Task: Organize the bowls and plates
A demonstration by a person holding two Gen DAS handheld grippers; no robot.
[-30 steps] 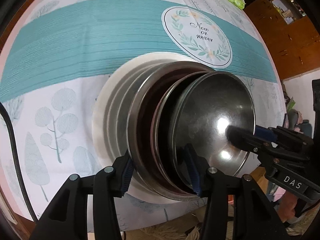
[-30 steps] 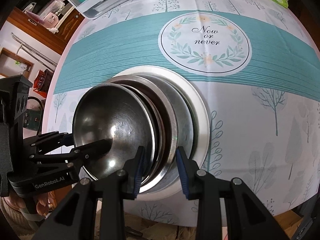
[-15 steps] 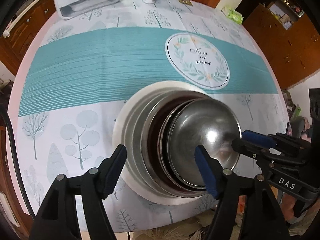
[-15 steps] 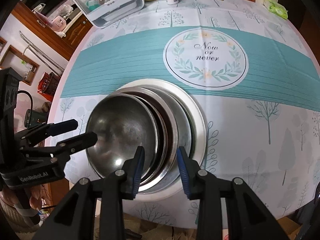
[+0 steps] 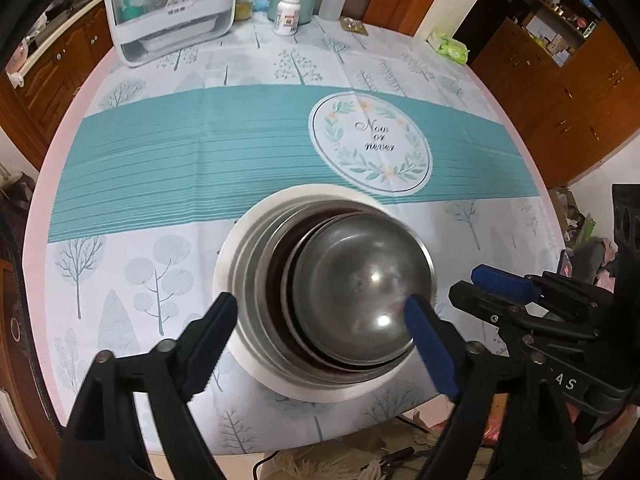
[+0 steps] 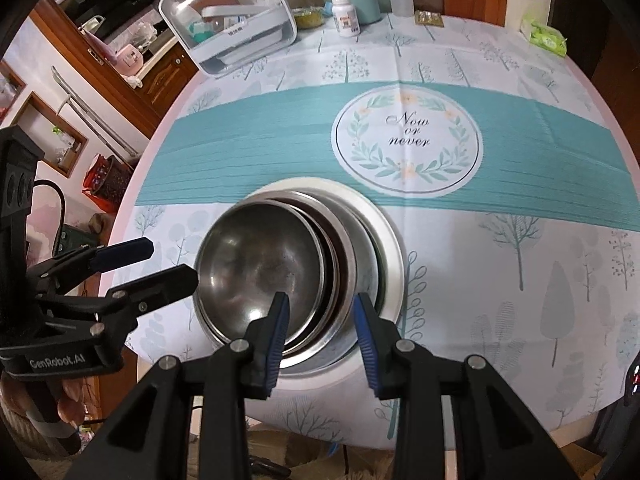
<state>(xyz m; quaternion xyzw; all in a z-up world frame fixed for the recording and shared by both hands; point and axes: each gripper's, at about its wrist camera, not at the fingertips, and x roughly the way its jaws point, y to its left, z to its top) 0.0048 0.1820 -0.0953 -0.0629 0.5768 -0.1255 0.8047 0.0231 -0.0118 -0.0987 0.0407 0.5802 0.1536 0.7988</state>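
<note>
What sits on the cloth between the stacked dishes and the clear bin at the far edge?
Nothing: only bare tablecloth between the stack and the bin, shown in both wrist views.

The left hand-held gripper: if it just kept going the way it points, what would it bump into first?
Probably the steel bowl topping the stacked dishes, which sits between the left hand-held gripper's open fingers; depth is unclear.

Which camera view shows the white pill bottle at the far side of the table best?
The right wrist view: the pill bottle stands clear, its label facing the camera. In the left wrist view the same bottle is also whole, but its label is harder to read.
</note>
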